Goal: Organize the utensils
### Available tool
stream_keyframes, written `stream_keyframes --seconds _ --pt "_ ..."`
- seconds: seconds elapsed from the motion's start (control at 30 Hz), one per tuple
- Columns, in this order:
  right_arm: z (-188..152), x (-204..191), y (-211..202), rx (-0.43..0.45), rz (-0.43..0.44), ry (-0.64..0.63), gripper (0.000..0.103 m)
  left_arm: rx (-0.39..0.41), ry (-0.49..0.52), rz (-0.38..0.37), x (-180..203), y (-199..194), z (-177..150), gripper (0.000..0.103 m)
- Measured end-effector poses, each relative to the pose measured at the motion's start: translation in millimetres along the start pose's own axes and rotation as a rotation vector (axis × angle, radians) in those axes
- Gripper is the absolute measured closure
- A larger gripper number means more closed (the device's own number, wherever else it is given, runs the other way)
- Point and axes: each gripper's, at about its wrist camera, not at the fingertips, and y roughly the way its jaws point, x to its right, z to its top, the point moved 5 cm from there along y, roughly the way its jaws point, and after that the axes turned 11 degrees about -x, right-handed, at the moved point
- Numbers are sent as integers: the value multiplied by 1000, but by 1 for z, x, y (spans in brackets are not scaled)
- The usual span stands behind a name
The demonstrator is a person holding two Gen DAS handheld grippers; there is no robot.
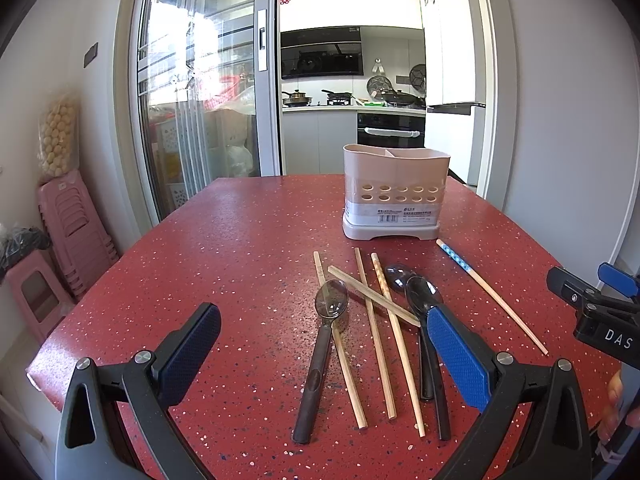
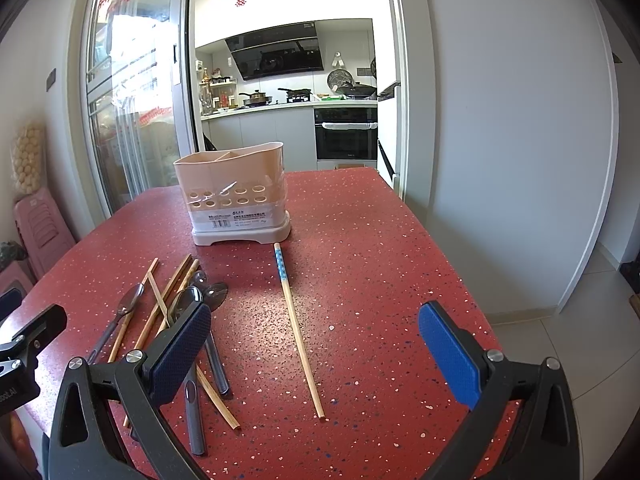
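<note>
A beige utensil holder (image 1: 396, 196) (image 2: 236, 200) with two compartments stands upright on the red speckled table (image 1: 248, 240) (image 2: 360, 240). In front of it lie several wooden chopsticks (image 1: 376, 340) (image 2: 156, 300) crossed among three dark spoons (image 1: 320, 344) (image 2: 192, 360). One chopstick with a blue patterned end (image 1: 492, 296) (image 2: 298, 328) lies apart to the right. My left gripper (image 1: 324, 344) is open above the pile. My right gripper (image 2: 316, 344) is open, the blue-ended chopstick between its fingers. Its body (image 1: 592, 304) shows in the left view.
The table's right edge (image 2: 476, 280) drops to a tiled floor by a white wall. Pink plastic stools (image 1: 68, 232) stand left of the table. A glass sliding door (image 1: 200, 92) and a kitchen lie behind the table's far edge.
</note>
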Motion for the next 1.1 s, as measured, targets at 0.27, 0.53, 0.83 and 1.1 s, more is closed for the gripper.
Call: stream_keyframes --seconds 0.27,0.53,0.83,1.1 --pt "0 0 0 0 0 -1 0 1 2 0 1 0 0 0" --pt "0 0 0 0 1 0 0 1 1 -1 2 0 0 0" --pt "0 -1 0 -1 2 -1 0 1 3 0 1 0 0 0" --pt "-2 -2 0 -3 4 -2 0 0 2 0 1 0 -1 0"
